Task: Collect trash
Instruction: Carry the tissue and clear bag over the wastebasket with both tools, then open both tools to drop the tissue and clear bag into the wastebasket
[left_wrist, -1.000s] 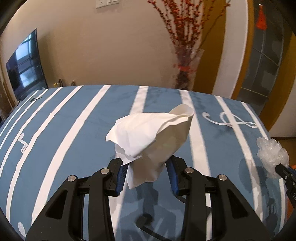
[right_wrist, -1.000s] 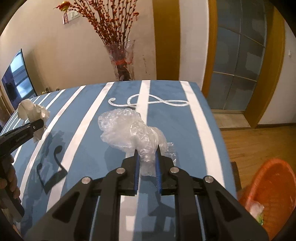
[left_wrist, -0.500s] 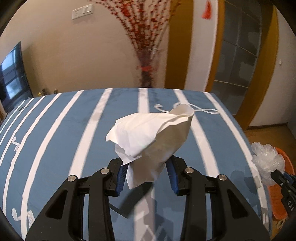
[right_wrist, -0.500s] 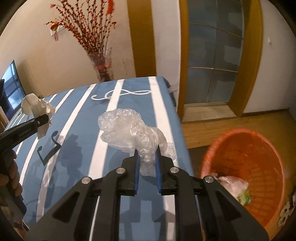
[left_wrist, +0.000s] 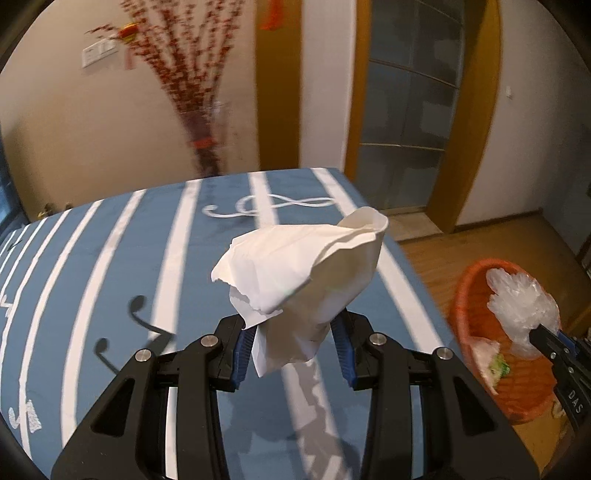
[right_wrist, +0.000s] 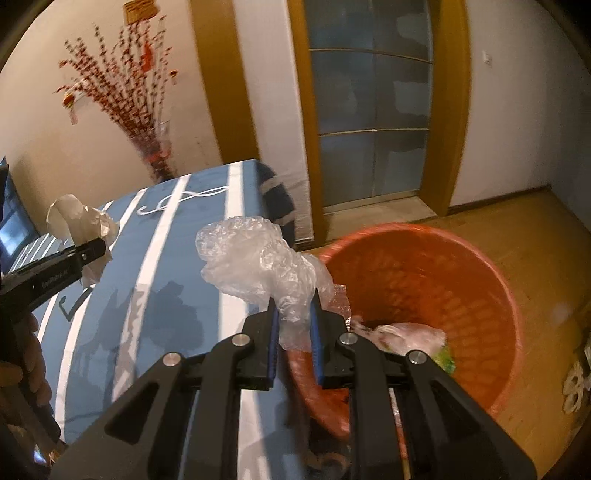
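In the left wrist view, my left gripper is sitting at the bottom centre of the frame, its blue pads clamping a crumpled white tissue that is fanning up and out above the jaws. Behind it, a blue cloth with white stripes is filling the left and middle of the frame. At the right edge, an orange bin is standing on the wooden floor, with some scraps already lying inside.

In the right wrist view, my right gripper is pinching a wad of clear plastic between nearly closed pads at the lower centre. The wad is hanging just beside the bin's near rim, over the edge where cloth meets bin. The tissue is showing at the middle left of this frame, held over the cloth. A vase of red branches is standing against the wall in the upper left.
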